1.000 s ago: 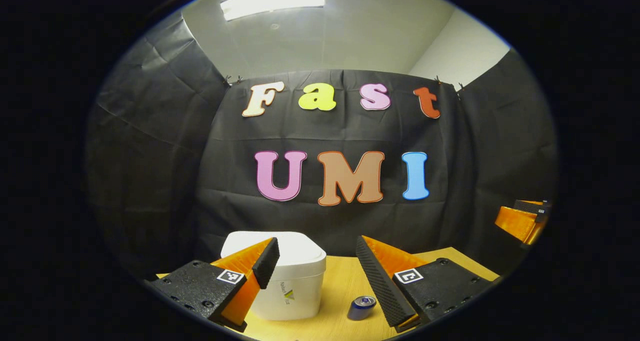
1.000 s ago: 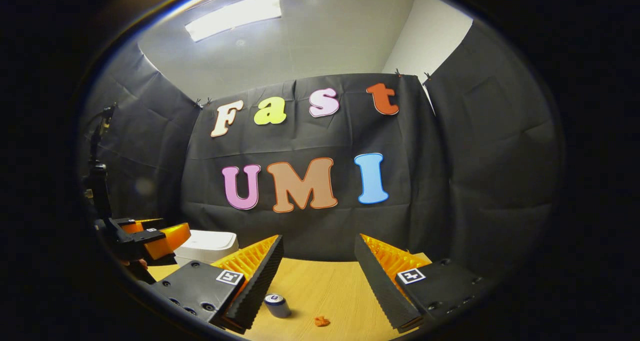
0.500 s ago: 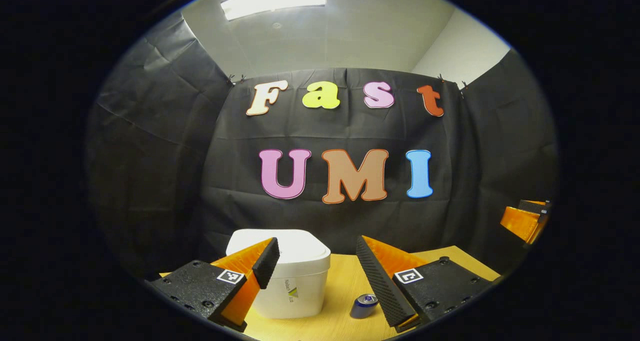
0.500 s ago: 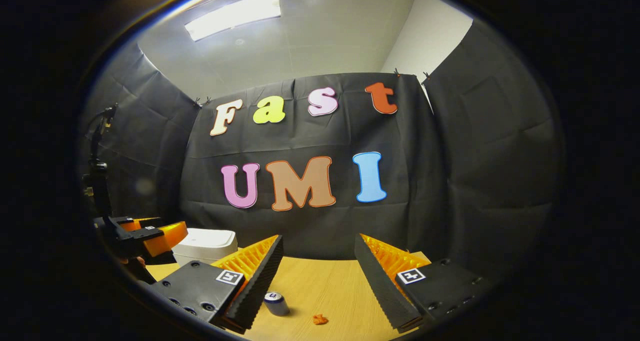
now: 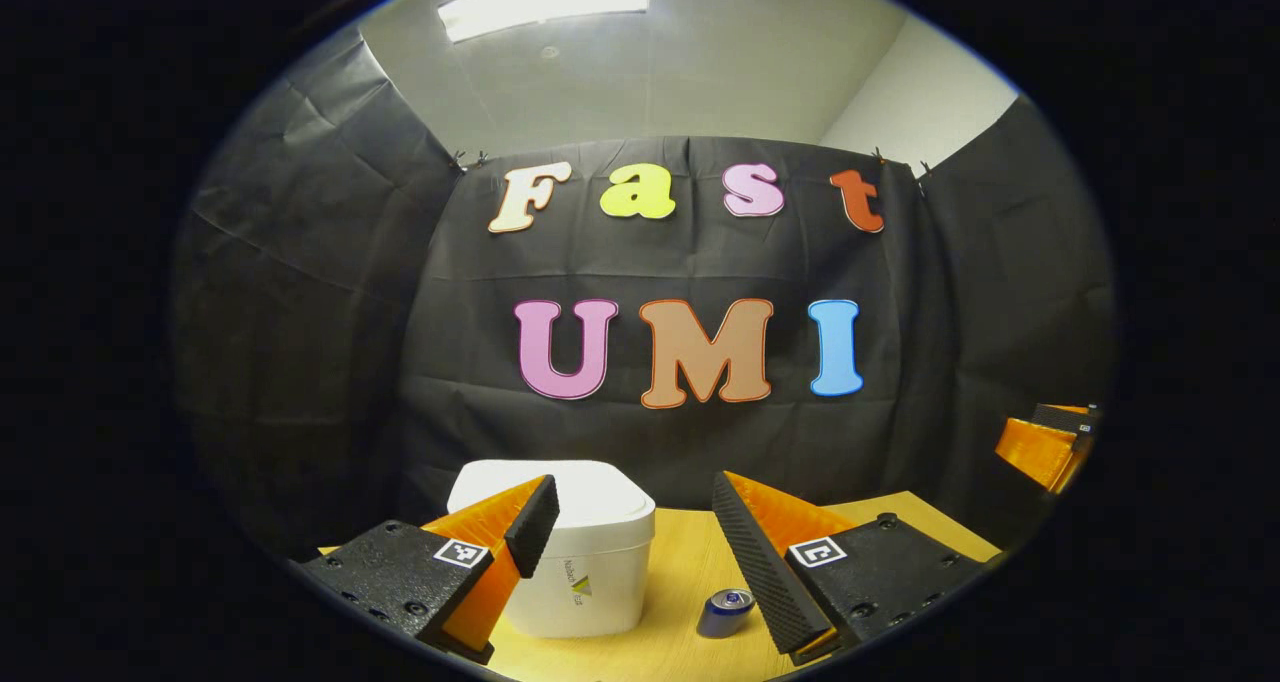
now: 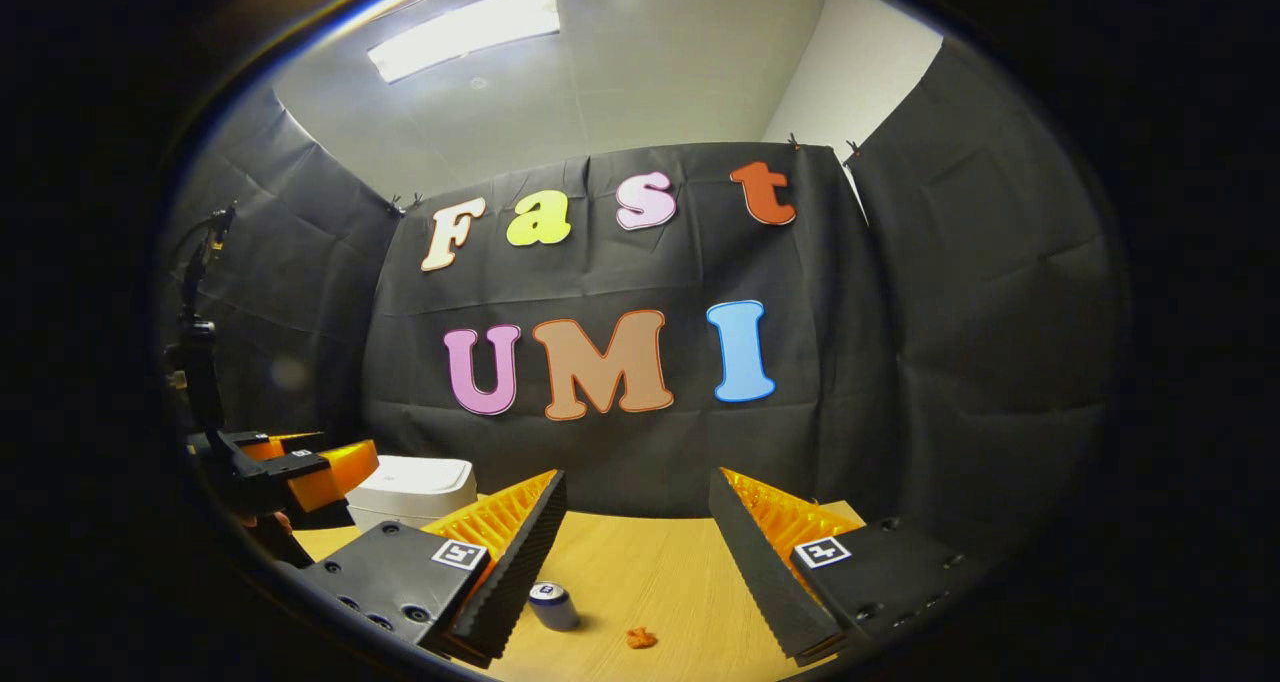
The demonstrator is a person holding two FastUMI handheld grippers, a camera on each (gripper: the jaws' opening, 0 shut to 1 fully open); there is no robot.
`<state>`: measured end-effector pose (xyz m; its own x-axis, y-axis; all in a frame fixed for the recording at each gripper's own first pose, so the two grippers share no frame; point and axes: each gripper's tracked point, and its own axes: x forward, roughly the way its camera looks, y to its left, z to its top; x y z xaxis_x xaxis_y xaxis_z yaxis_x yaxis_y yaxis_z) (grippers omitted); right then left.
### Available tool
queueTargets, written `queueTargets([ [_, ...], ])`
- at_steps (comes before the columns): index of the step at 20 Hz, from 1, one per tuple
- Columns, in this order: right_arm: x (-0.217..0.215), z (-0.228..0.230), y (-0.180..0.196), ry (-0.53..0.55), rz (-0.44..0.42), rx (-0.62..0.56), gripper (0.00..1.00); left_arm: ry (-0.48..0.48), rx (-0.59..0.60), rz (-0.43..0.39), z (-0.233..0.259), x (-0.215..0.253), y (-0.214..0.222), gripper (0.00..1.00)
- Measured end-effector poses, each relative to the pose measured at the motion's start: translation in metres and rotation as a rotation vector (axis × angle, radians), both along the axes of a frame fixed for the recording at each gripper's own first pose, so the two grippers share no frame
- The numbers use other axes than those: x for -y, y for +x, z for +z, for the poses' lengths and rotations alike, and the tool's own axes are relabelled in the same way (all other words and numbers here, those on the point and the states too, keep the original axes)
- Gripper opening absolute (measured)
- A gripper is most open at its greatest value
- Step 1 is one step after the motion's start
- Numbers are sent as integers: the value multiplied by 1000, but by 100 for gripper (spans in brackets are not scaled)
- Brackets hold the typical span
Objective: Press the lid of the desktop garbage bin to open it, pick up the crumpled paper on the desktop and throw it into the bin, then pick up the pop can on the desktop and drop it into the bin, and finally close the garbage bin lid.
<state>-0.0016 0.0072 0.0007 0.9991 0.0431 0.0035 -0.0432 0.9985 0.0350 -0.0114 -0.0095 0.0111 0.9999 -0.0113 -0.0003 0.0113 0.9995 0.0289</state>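
A: Where are we?
B: First step. Left gripper (image 5: 630, 522) hangs spread and empty just short of the bin (image 5: 590, 572), lid still down. Right gripper (image 6: 635, 532) is spread too, above the desk (image 6: 660, 572).
A: Can, paper?
B: Can (image 6: 553, 605) and paper (image 6: 640, 638) lie untouched. Next: left lowers onto the lid.
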Motion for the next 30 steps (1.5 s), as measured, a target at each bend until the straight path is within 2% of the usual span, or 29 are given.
queueTargets([
  [7,-12,-8,8,-9,38,-21,95,14,-6,10,-2,-5,2,93],
  [13,-13,-13,15,-4,36,-31,95,35,-13,38,-8,-20,11,92],
  [21,-6,-20,13,-26,-13,-58,95,57,-25,85,-22,-53,62,92],
  [23,0,-23,10,-31,-37,-66,96,62,-8,108,-23,-62,71,66],
  [24,3,-25,10,-34,-49,-73,96,69,-4,117,-24,-67,75,48],
  [26,8,-27,9,-34,-69,-85,96,76,-8,138,-29,-77,80,36],
  [27,8,-29,8,-35,-77,-88,96,73,-14,143,-33,-80,81,36],
  [28,10,-29,7,-37,-84,-89,95,72,-20,149,-36,-83,84,30],
  [30,11,-29,6,-44,-95,-92,95,84,-39,155,-45,-86,92,29],
])
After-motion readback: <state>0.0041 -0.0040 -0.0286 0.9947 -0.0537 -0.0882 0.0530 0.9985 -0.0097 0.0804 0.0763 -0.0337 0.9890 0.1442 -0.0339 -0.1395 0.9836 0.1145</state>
